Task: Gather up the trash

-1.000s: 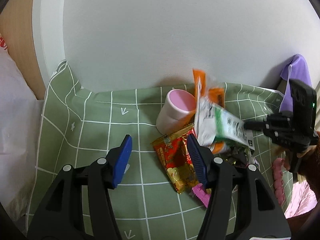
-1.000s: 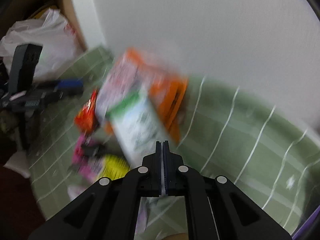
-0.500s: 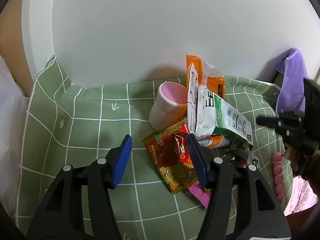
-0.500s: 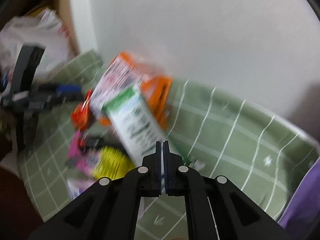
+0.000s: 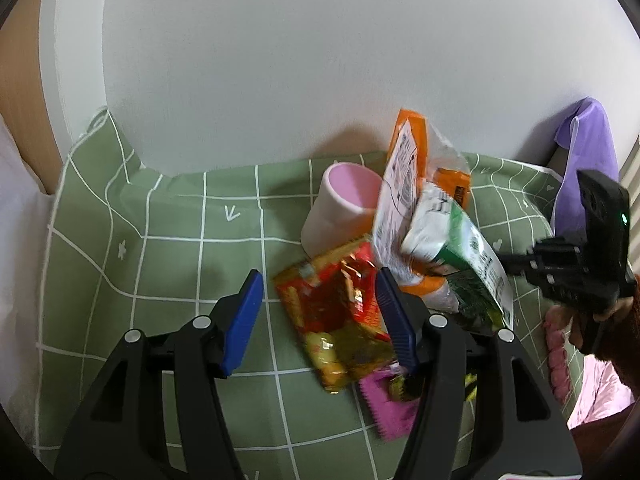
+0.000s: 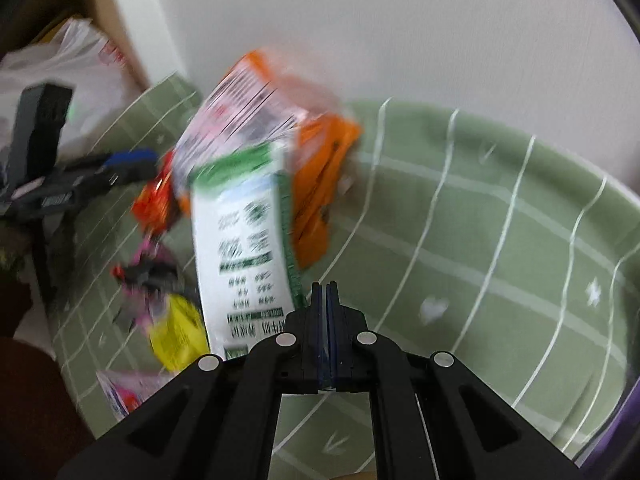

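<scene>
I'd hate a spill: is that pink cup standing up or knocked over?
Upright. The pink cup stands on its base on the green cloth, mouth upward.

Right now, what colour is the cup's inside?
Pink inside, paler outside; the cup shows best in the left wrist view.

Right wrist view motion-blurred; green-white packet (image 6: 244,248) print unreadable; pink wrapper (image 5: 386,408) half hidden.

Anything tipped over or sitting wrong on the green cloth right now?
Yes: the pink cup lies on its side near the wall, mouth toward the orange packet. Wrappers are heaped beside it, and the right gripper holds the green-and-white packet up.
</scene>
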